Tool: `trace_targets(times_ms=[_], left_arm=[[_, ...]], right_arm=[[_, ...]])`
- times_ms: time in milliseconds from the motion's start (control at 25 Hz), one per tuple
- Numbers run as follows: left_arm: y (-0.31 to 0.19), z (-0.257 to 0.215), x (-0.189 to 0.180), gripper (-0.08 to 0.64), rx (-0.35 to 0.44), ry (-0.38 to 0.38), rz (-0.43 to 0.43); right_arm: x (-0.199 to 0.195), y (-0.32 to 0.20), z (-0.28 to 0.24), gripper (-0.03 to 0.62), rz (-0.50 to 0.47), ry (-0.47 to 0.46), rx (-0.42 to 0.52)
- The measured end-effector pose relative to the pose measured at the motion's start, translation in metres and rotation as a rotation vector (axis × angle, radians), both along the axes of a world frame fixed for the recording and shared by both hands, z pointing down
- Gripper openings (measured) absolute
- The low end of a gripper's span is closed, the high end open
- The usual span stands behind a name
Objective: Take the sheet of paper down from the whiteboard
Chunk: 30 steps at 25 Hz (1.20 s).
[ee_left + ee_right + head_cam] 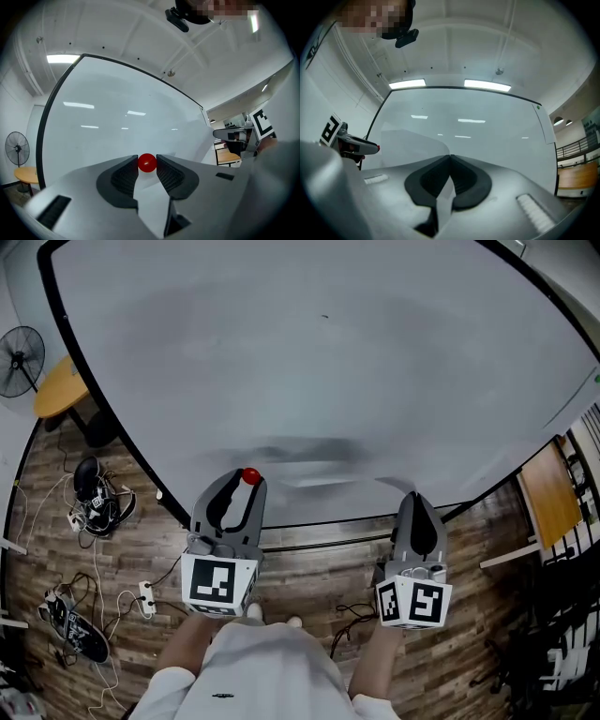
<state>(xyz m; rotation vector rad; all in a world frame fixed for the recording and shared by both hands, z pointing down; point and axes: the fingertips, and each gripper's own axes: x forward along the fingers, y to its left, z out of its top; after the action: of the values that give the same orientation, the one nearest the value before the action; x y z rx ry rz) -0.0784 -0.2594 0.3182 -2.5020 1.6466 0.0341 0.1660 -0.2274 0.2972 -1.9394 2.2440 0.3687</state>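
The whiteboard [328,352] fills the upper part of the head view. My left gripper [248,476] is shut on a small red ball magnet [250,476], held just in front of the board's lower edge. The pads press the red ball magnet [147,162] on both sides in the left gripper view. My right gripper [413,495] is shut, pinching the edge of the white sheet of paper [319,472]. The sheet is blurred and hangs between the two grippers. In the right gripper view the sheet of paper [408,145] runs left from the closed jaws.
A standing fan [21,360] and a round wooden table [61,388] are at the far left. Shoes, cables and a power strip [145,596] lie on the wood floor at the left. A wooden desk [548,493] and black railings stand at the right.
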Motion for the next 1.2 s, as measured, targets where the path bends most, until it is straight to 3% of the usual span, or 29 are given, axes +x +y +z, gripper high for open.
trace_targets(times_ms=[440,1200], left_arm=[[0.009,0.017,-0.003,0.123,-0.031,0.034,0.016],[0.004,0.028,-0.006,0.123,-0.061,0.035,0.039]], right_arm=[[0.014,0.009,0.036,0.011,0.035,-0.047,-0.064],[-0.012,-0.009,0.051,0.011,0.015,0.012,-0.097]])
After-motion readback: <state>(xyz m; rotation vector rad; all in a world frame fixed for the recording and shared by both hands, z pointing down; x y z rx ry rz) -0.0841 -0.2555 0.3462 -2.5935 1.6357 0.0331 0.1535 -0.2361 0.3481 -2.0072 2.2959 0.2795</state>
